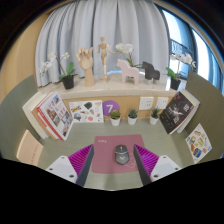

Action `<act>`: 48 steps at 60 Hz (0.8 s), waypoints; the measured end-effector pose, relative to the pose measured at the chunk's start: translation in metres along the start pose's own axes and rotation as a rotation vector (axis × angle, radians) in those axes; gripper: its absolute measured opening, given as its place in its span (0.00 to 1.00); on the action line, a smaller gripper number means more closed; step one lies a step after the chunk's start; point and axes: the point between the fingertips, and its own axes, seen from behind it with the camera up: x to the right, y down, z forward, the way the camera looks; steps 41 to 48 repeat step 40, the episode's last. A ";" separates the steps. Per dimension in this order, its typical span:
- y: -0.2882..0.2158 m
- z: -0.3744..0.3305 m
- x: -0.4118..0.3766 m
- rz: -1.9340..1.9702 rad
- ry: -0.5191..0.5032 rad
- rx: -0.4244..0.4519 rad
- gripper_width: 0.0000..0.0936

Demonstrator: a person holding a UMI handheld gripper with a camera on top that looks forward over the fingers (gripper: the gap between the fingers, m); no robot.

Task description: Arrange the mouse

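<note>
While fingers (114,166) spread open, grey mouse (121,153) between them, purple "7" card (109,108) beyond

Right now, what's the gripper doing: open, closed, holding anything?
Gripper: open, holding nothing; the mouse sits on the mat between the fingers, gaps either side.

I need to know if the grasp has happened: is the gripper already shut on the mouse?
No: the gripper is open, and the mouse rests on the pink mat with a gap to each finger.
</note>
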 end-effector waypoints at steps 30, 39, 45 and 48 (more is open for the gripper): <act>-0.029 -0.120 -0.040 0.002 -0.016 0.106 0.84; -0.026 -0.123 -0.049 -0.001 -0.028 0.098 0.84; -0.025 -0.121 -0.051 -0.002 -0.030 0.097 0.84; -0.025 -0.121 -0.051 -0.002 -0.030 0.097 0.84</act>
